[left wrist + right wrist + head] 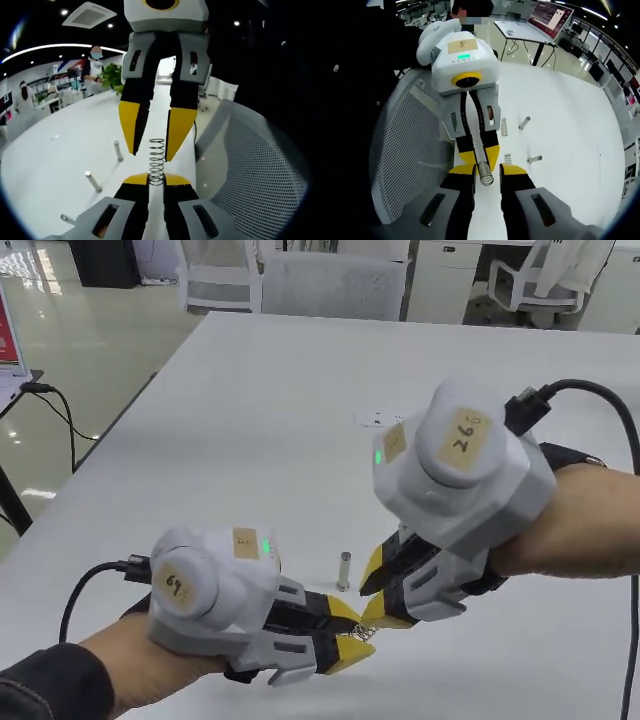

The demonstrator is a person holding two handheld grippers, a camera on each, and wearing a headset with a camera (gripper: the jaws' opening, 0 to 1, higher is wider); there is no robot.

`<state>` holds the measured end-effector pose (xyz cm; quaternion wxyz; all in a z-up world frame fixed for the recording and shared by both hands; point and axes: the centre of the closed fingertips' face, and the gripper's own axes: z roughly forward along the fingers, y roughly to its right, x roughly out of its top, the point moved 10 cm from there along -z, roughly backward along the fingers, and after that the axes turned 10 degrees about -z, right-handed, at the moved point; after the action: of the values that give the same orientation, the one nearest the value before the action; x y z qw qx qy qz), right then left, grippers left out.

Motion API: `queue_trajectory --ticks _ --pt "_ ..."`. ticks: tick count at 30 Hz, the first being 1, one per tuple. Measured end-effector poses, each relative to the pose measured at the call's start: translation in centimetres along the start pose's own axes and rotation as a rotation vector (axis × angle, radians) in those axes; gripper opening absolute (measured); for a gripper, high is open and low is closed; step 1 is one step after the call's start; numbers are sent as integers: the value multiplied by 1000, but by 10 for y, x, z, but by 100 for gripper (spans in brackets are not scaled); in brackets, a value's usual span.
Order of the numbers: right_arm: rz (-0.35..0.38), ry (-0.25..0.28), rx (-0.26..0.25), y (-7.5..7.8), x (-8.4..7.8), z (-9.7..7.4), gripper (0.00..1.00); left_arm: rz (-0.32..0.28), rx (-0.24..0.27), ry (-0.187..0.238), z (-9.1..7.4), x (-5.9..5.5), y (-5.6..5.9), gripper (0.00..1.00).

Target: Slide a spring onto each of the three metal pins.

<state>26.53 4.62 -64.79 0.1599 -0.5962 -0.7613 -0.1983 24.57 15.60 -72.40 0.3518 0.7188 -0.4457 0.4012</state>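
My left gripper [357, 636], at seven o'clock in the head view, is a rounded white shell with black jaws tipped in yellow. It carries a tan sticker [178, 587] inked "69", a smaller tan label [245, 541] and a green light [266, 546], and a black cable [85, 590] leaves its back. My right gripper [374, 592], at three o'clock, is the same build, with a second sticker [466, 432] reading "26", a second green light [379, 457] and a thick black lead [600, 400]. A dark sleeve [50, 685] covers my left forearm, and a dark band [572, 454] crosses my right wrist.
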Motion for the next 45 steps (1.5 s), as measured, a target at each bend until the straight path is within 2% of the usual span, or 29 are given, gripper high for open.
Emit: queue_trajectory --ticks 4,7,21,26,29,36,43,45 --pt "-7 -42 13 -2 -5 4 16 2 5 0 0 0 -1 2" --pt "7 -49 28 -2 -9 9 16 0 7 12 -1 1 -1 2" --pt "60 -26 28 3 -11 13 8 -17 13 52 -3 5 -2 2" --pt "67 -36 22 5 -9 12 8 -29 24 64 -3 5 -3 3" --pt "61 -40 24 6 -8 10 8 -15 35 64 -4 7 -3 4" --pt "66 -60 24 8 -11 7 8 -42 56 65 -8 6 -7 12" --pt "88 -84 2 16 -22 -3 8 -57 72 66 -19 7 -9 22" --pt "94 -95 -6 18 -25 -5 8 -61 76 55 -23 7 -9 24"
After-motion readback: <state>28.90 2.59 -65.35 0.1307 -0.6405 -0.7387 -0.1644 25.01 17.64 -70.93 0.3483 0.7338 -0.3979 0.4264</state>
